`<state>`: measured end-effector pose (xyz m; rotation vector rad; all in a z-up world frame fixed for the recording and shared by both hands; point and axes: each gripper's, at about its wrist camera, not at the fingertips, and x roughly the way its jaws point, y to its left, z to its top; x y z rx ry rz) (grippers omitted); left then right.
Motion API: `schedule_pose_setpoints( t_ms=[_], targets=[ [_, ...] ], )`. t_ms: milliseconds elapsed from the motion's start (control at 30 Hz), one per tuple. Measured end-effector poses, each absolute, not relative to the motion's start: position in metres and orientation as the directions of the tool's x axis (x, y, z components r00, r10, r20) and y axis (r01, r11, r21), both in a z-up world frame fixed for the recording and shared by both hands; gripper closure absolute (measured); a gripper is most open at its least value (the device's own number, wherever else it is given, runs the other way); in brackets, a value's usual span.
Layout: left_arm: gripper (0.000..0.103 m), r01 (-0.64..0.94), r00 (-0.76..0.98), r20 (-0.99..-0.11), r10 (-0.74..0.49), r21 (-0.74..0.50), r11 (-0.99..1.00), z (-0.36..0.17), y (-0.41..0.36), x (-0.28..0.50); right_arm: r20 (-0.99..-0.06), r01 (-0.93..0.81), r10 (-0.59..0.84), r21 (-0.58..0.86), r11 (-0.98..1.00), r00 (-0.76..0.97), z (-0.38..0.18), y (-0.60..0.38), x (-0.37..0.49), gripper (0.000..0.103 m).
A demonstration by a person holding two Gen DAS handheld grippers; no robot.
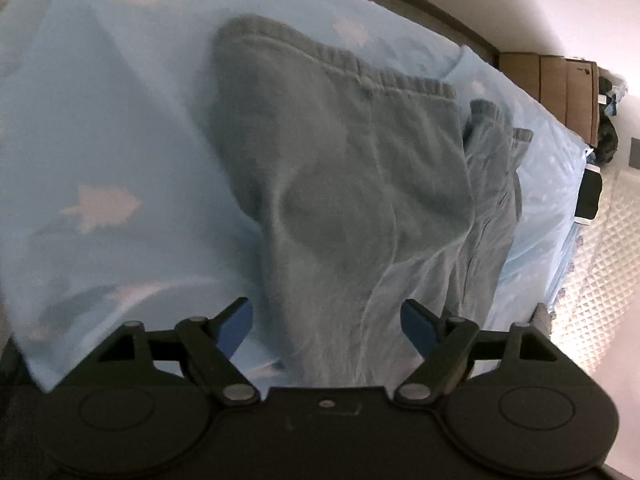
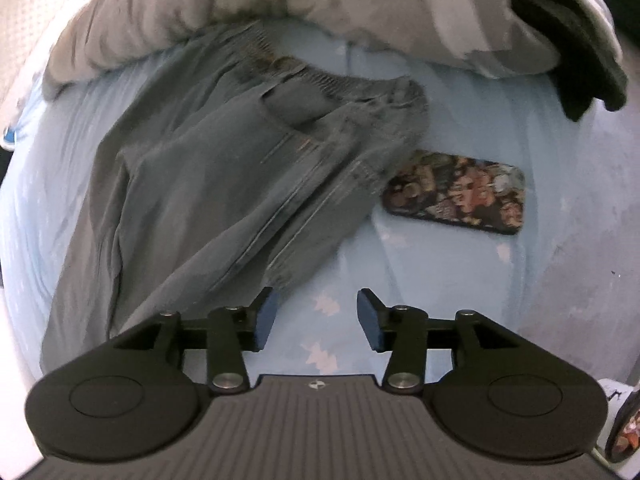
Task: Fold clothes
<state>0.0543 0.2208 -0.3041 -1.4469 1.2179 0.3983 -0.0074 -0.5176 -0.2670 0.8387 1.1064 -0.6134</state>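
While both grippers are hanging spread and empty, left gripper (image 1: 327,322) over the grey trousers (image 1: 340,184), right gripper (image 2: 316,316) is hovering over the bedsheet (image 2: 440,280) near a phone (image 2: 456,196).

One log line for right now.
left gripper: open, over trousers | right gripper: open, empty | phone beside trousers, on sheet
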Motion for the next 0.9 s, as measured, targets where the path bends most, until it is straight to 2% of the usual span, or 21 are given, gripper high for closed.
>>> schedule_pose_setpoints(
  t_ms=[33, 167, 233, 300, 367, 600, 900],
  targets=[
    [0.025, -0.833, 0.399, -0.8, -0.448, -0.52, 0.187, -0.31, 0.216, 0.059, -0.937, 0.787, -0.023, 0.279, 0.55, 0.348, -0.266, -0.523, -0.011, 0.047],
    [0.036, -0.86, 0.357, -0.828, -0.433, -0.472, 0.193, -0.325, 0.197, 0.073, -0.928, 0.813, -0.04, 0.303, 0.497, 0.37, -0.261, -0.546, -0.026, 0.043],
    [0.051, -0.869, 0.356, -0.845, -0.398, -0.456, 0.191, -0.323, 0.193, 0.076, -0.921, 0.832, -0.043, 0.329, 0.446, 0.387, -0.263, -0.559, -0.032, 0.039],
    [0.077, -0.879, 0.352, -0.866, -0.355, -0.436, 0.194, -0.319, 0.19, 0.079, -0.914, 0.851, -0.047, 0.355, 0.387, 0.402, -0.267, -0.571, -0.037, 0.037],
    [0.097, -0.885, 0.343, -0.885, -0.314, -0.417, 0.208, -0.31, 0.188, 0.081, -0.907, 0.862, -0.046, 0.381, 0.334, 0.419, -0.273, -0.582, -0.038, 0.035],
    [0.1, -0.875, 0.369, -0.906, -0.208, -0.414, 0.25, -0.26, 0.173, 0.096, -0.9, 0.884, -0.024, 0.422, 0.2, 0.436, -0.316, -0.617, -0.022, 0.032],
    [0.1, -0.874, 0.377, -0.92, -0.104, -0.391, 0.289, -0.21, 0.152, 0.111, -0.911, 0.9, 0.018, 0.409, 0.154, 0.411, -0.38, -0.651, 0.014, 0.032]
  ],
)
